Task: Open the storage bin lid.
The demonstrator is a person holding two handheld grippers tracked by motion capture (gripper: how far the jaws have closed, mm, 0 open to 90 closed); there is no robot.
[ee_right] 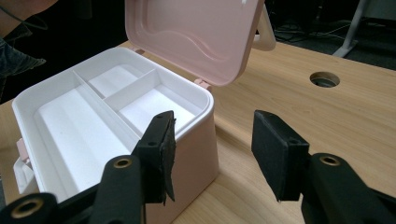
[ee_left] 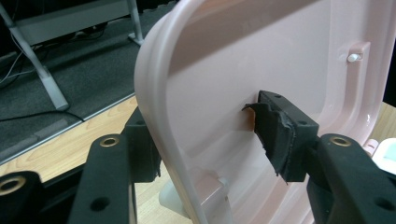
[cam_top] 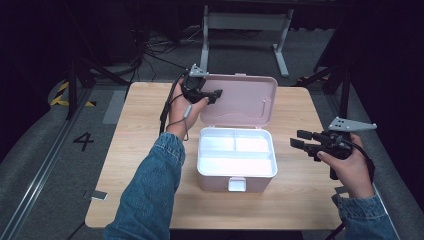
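A pink box (cam_top: 236, 165) (lid raised) sits on the wooden table (cam_top: 145, 200).

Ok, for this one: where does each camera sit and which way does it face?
High view: above the person's side, looking forward and down at the table; both forearms, left gripper and right gripper show.
Left gripper view: rides that gripper, jaws either side of the lid edge.
Right gripper view: looks between open jaws at the box.
All share the pink lid.
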